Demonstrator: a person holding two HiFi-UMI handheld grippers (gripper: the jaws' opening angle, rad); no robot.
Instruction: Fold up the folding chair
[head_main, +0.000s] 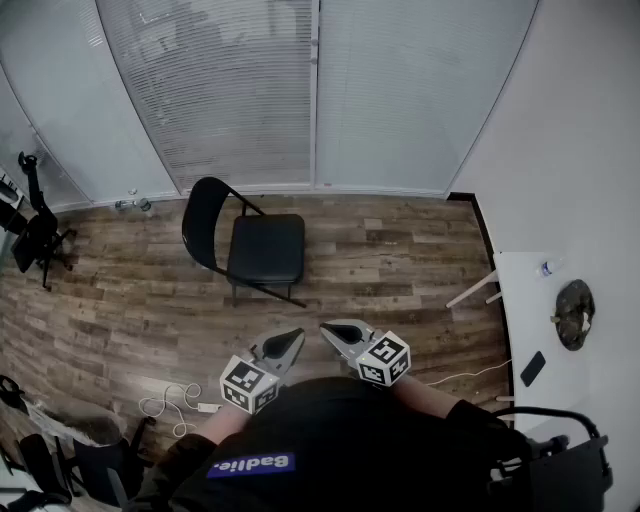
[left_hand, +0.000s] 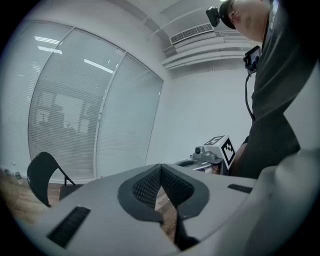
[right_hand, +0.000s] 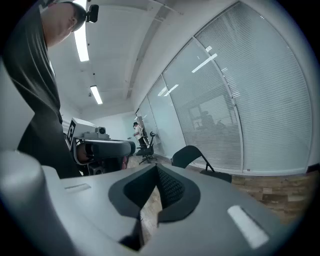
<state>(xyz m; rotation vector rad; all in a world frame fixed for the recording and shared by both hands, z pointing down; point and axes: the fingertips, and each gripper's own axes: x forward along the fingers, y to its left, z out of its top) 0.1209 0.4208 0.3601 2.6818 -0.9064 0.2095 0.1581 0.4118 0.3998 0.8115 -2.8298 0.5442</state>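
Observation:
A black folding chair (head_main: 250, 240) stands unfolded on the wood floor in front of the blinds, its seat facing right and its back at the left. It also shows at the left of the left gripper view as the chair (left_hand: 42, 175) and in the middle of the right gripper view as the chair (right_hand: 192, 159). My left gripper (head_main: 294, 337) and right gripper (head_main: 328, 329) are held close to my body, well short of the chair, tips nearly together. Both are shut with nothing between the pads.
A white table (head_main: 555, 330) with a phone and a dark round object stands at the right wall. An office chair (head_main: 38, 235) is at the far left. Cables (head_main: 170, 402) lie on the floor near my left side. A person stands far off by a desk chair (right_hand: 136, 132).

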